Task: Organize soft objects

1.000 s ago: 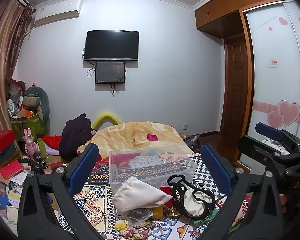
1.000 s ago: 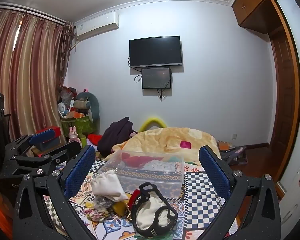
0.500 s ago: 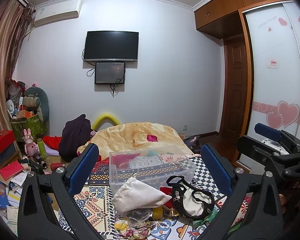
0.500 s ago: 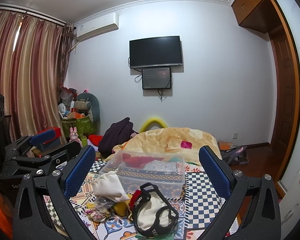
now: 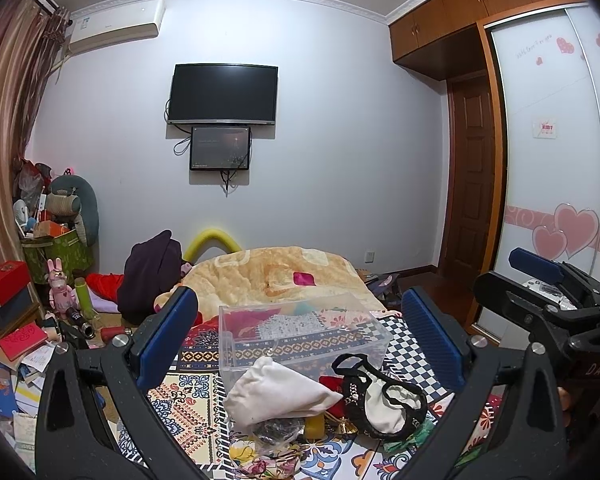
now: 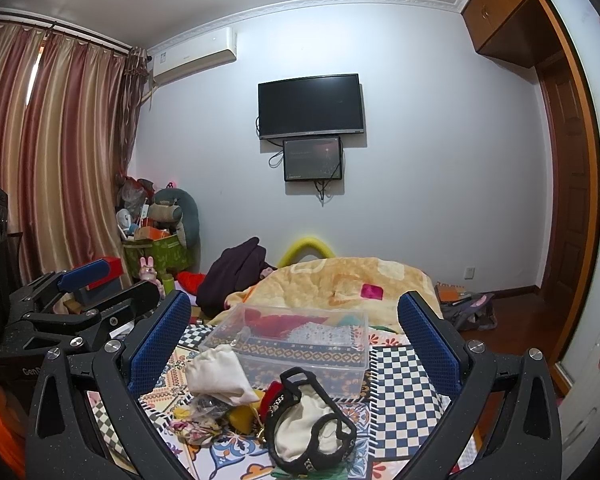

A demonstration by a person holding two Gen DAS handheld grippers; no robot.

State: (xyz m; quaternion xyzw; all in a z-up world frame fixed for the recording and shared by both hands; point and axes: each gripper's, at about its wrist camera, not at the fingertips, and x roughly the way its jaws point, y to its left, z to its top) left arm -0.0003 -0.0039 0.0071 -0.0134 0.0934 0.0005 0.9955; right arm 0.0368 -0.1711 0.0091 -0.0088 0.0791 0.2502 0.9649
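Both grippers hover with fingers spread wide and nothing between them above a patterned mat (image 5: 188, 400), where a heap of soft things lies against the near side of a clear plastic bin (image 5: 300, 332). The white cloth pouch (image 5: 278, 394) sits ahead of the left gripper (image 5: 300, 340) and slightly to its left — likely its pick — while the black-trimmed white pouch (image 6: 312, 428) lies low and centred before the right gripper (image 6: 294, 344), its long axis running roughly toward the camera.
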